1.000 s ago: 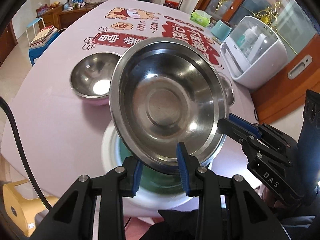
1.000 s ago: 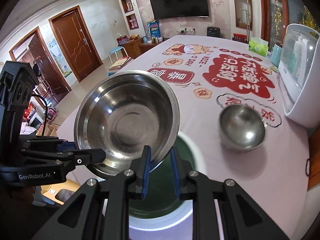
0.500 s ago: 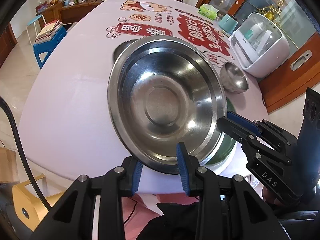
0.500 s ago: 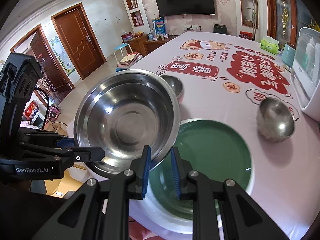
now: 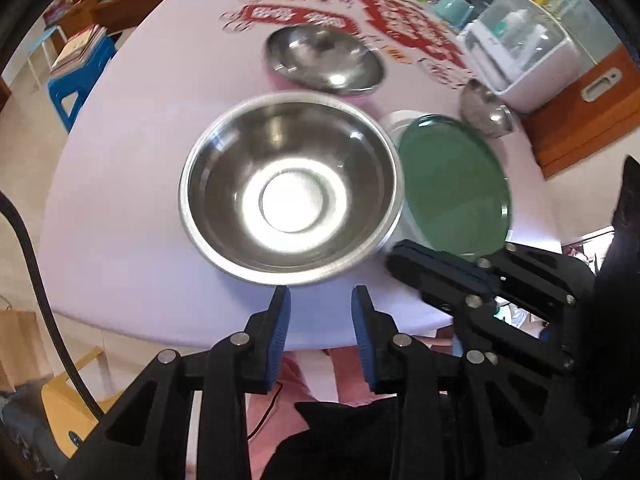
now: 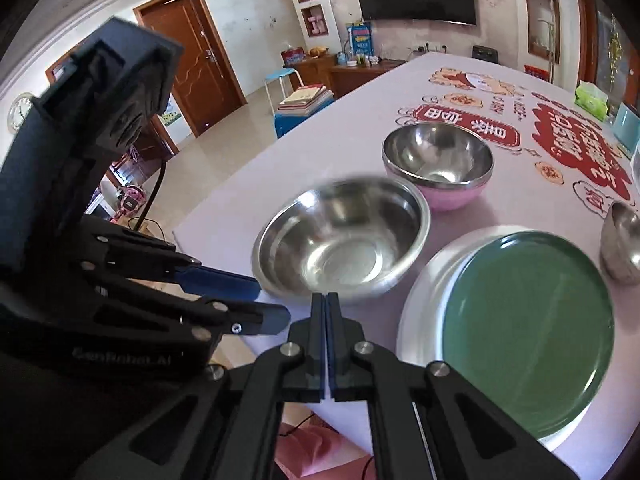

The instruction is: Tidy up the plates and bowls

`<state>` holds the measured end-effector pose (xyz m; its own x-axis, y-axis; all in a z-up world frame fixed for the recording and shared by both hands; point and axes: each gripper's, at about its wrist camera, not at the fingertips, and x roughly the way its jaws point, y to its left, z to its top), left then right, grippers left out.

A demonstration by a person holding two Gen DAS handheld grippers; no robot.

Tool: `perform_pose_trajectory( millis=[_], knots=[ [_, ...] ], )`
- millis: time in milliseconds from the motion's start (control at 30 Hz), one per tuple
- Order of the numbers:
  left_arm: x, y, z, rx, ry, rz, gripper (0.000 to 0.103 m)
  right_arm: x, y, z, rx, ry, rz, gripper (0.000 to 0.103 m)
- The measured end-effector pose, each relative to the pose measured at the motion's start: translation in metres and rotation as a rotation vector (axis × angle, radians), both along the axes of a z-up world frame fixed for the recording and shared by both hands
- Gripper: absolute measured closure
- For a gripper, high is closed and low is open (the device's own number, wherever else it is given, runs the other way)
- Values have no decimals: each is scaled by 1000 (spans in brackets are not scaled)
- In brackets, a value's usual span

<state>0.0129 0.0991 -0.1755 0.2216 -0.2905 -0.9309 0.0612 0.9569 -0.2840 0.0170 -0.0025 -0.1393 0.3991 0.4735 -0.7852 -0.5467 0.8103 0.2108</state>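
Note:
A large steel bowl (image 5: 290, 196) (image 6: 340, 240) stands on the pale purple tablecloth (image 5: 132, 168), blurred, just left of a green plate (image 5: 452, 184) (image 6: 528, 328) that lies on a white plate (image 6: 416, 308). My left gripper (image 5: 320, 300) (image 6: 272, 300) is open just short of the bowl's near rim, with nothing between its blue pads. My right gripper (image 6: 325, 296) (image 5: 394, 258) is by the same rim. Its jaws are closing and stand pad against pad with nothing between them.
Behind the large bowl sits a steel-lined pink bowl (image 6: 438, 156) (image 5: 320, 60). A small steel bowl (image 5: 486, 108) (image 6: 624, 244) stands right of the plates. A white cabinet (image 5: 524, 48) is at the far right. The table edge runs close under both grippers.
Both grippers held the large bowl up by its rim over the green plate and carried it left. Now it rests on the table, free of both. The right jaws have closed.

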Motion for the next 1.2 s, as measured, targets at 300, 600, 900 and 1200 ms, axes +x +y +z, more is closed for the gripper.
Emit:
perform_pose_trajectory(
  millis=[300,600,900,1200],
  knots=[
    [0,25,-14,-14,19,19,74,-6,11,-7,-15,5,-62,100],
    [0,30,-9,-24,-13,-5,74,-4,17,-8,-19,-2,-91,100],
    [-1,38,-5,-39,-37,-12,74,-5,21,-8,-30,-9,-111,100],
    [0,48,1,-47,-67,-12,74,0,28,-5,-47,-9,-127,100]
  ],
)
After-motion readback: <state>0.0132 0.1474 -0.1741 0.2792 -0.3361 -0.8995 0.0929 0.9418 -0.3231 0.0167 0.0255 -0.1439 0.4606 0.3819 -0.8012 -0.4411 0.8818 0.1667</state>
